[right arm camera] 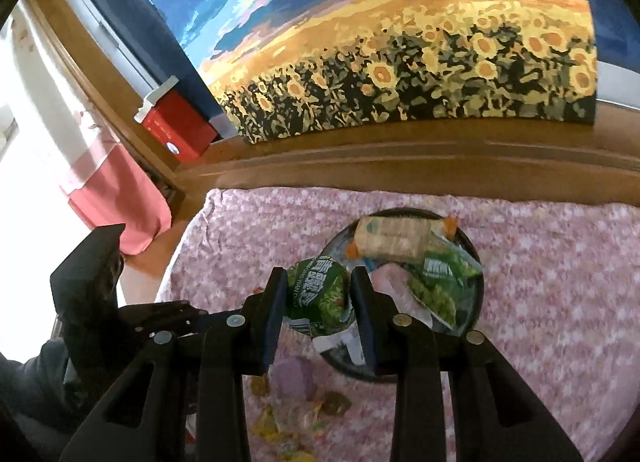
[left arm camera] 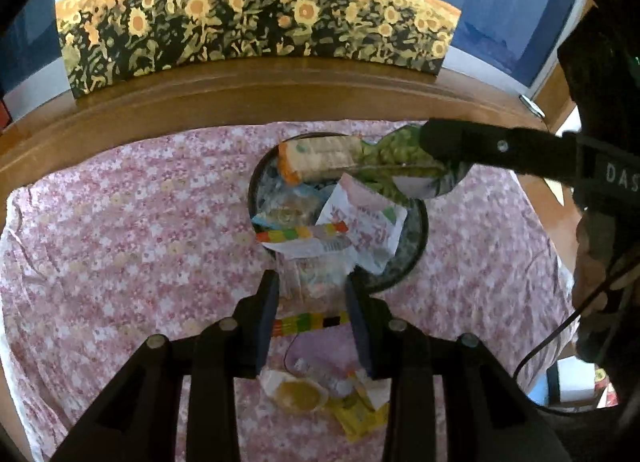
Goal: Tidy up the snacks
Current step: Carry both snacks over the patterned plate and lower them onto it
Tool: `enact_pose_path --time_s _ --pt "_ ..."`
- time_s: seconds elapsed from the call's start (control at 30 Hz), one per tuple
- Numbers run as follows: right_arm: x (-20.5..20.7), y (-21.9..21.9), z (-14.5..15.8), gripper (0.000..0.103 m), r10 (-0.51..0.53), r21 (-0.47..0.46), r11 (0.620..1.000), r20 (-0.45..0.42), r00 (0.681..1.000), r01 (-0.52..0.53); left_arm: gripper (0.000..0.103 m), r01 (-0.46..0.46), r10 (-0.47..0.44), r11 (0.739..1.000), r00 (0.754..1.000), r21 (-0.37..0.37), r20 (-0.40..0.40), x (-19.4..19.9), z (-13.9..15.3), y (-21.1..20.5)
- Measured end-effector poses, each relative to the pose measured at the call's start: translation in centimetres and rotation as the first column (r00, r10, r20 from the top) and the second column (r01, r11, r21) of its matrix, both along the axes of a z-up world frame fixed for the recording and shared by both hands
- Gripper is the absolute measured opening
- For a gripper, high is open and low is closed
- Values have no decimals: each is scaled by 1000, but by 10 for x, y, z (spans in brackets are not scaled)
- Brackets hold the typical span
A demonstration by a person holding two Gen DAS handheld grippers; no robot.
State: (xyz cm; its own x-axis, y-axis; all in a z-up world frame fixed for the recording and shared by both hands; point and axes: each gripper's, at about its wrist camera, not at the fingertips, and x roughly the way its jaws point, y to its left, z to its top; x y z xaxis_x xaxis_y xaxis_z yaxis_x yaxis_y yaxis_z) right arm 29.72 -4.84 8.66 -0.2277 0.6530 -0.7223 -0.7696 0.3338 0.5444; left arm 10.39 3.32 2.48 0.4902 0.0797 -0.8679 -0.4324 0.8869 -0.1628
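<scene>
A round dark tray (left arm camera: 416,238) on the pink floral cloth holds several snacks: a cracker pack (left arm camera: 320,155), a white and pink packet (left arm camera: 364,225) and a green pea bag (left arm camera: 396,153). My left gripper (left arm camera: 312,294) is shut on a clear packet with a rainbow stripe (left arm camera: 308,282), at the tray's near rim. My right gripper (right arm camera: 320,286) is shut on a green pea bag (right arm camera: 316,294), just left of the tray (right arm camera: 476,294). A second green bag (right arm camera: 440,282) and the cracker pack (right arm camera: 396,240) lie in the tray.
Loose small snacks lie on the cloth near me: a yellow jelly cup (left arm camera: 298,394), a yellow packet (left arm camera: 360,414), and scattered candies (right arm camera: 296,414). A wooden ledge (left arm camera: 256,93) with a sunflower painting (left arm camera: 248,21) runs behind. A red box (right arm camera: 180,129) stands at the left.
</scene>
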Motion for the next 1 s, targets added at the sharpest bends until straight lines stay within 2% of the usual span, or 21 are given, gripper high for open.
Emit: enact_pose_path --time_s 0.5,1.0 --pt "32 14 -25 34 2 17 1000 -55 998 -1 36 -31 31 1000 998 -3 -55 30 -20 21" --pt "38 29 -43 34 35 11 999 -48 998 -34 36 -36 36 999 999 -22 -37 53 -28 43"
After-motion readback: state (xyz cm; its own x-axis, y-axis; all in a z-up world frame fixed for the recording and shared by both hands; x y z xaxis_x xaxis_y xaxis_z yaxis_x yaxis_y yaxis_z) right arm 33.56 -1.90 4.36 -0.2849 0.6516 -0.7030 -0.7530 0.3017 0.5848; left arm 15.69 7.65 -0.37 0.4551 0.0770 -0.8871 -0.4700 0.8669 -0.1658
